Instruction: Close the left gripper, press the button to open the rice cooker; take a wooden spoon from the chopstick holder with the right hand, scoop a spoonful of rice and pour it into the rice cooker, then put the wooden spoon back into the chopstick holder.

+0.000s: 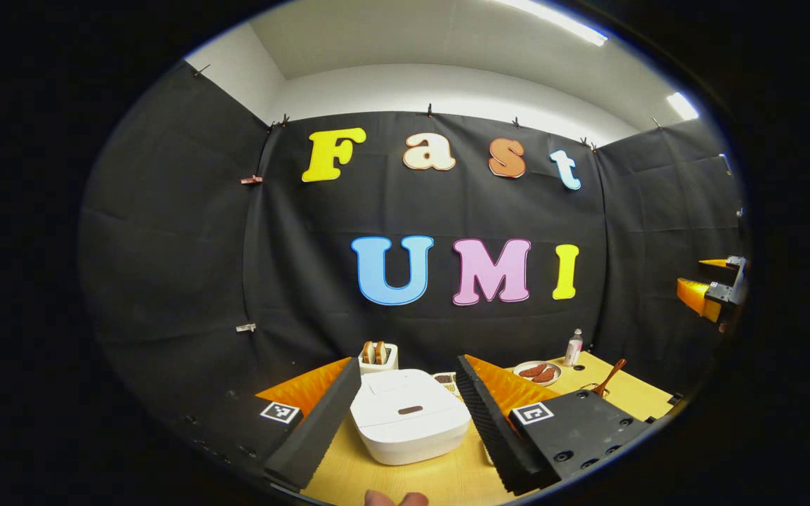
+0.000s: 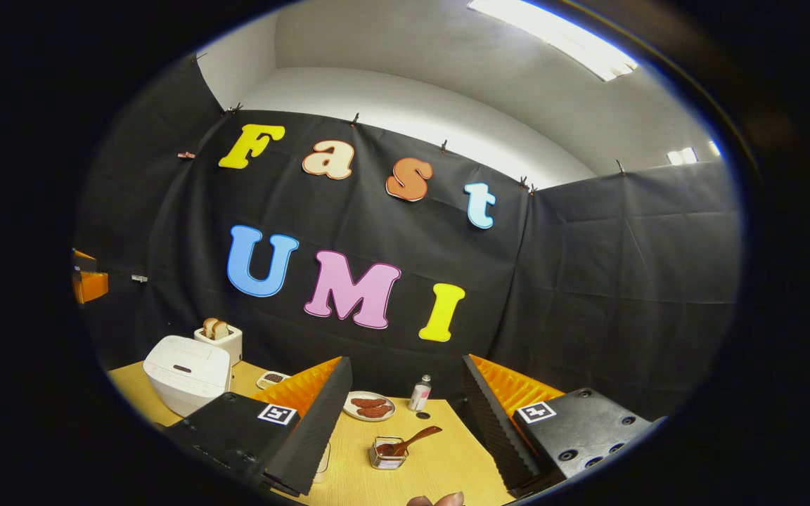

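Above a yellow table (image 1: 447,478), both grippers (image 1: 405,422) (image 2: 405,429) spread and empty, rice cooker (image 1: 408,416) lid down, wooden spoon (image 2: 412,441) resting in its glass holder (image 2: 387,453); nothing begun yet.

Setting: I am working in a staged recording booth, not a real kitchen; black cloth (image 1: 187,232) is clipped up as walls on three sides, with plain white room walls and ceiling strip lights (image 2: 553,39) above it. The kitchen part is props on a small wooden counter (image 2: 440,464): a white rice cooker (image 1: 408,414), a toaster (image 1: 379,357) holding bread, a plate of food (image 2: 370,406), a small bottle (image 2: 420,393).
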Tool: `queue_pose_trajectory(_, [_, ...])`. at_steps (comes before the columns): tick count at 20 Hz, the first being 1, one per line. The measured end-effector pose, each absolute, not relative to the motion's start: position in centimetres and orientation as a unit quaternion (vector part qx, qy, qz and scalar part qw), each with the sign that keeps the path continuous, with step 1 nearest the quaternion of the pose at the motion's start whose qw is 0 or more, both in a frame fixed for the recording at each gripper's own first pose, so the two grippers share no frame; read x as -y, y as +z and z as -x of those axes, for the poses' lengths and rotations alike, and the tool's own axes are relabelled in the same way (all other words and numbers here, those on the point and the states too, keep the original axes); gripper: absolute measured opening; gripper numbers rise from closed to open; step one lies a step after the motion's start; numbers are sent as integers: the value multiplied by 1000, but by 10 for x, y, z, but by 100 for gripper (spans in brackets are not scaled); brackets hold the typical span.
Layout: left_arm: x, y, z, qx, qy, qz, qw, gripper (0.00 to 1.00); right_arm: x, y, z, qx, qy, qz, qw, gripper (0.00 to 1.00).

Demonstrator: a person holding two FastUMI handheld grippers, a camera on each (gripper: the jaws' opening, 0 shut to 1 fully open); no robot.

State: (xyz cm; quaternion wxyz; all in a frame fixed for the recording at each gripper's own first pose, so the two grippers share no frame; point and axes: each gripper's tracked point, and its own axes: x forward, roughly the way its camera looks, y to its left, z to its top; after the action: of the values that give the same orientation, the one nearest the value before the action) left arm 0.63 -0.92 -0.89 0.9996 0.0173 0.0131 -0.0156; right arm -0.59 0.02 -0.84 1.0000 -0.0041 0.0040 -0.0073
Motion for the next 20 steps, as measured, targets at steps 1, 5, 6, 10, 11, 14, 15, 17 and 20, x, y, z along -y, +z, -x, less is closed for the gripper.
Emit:
queue_pose_trajectory(1, [11, -9, -5, -13, -22, -18, 1000, 94, 0, -8, 5, -5, -8, 5, 1000, 97])
queue_pose_trajectory(5, [19, -15, -11, -30, -54, -6, 998, 53, -1, -10, 5, -6, -8, 8, 1000, 97])
queue_pose_trajectory(6, [22, -18, -14, -39, -66, 5, 997, 38, 0, -10, 5, -5, -8, 9, 1000, 97])
queue_pose_trajectory(10, [11, -38, -28, -80, -64, 39, 994, 8, 1, -10, 1, -5, -13, 15, 1000, 97])
queue_pose_trajectory(11, [12, -40, -29, -84, -67, 42, 993, 8, 2, -11, 1, -6, -14, 14, 1000, 97])
queue_pose_trajectory(14, [9, -40, -41, -83, -79, 32, 993, 7, 2, -15, -3, -11, -18, 16, 1000, 97])
queue_pose_trajectory(15, [5, -41, -45, -82, -81, 24, 993, 7, 2, -16, -6, -13, -19, 16, 1000, 97])
queue_pose_trajectory(17, [3, -40, -58, -79, -90, 9, 993, 7, 1, -19, -12, -16, -21, 18, 999, 97])
queue_pose_trajectory(20, [7, -55, -82, -87, -131, 5, 988, 7, -4, -23, -20, -19, -22, 19, 999, 97])
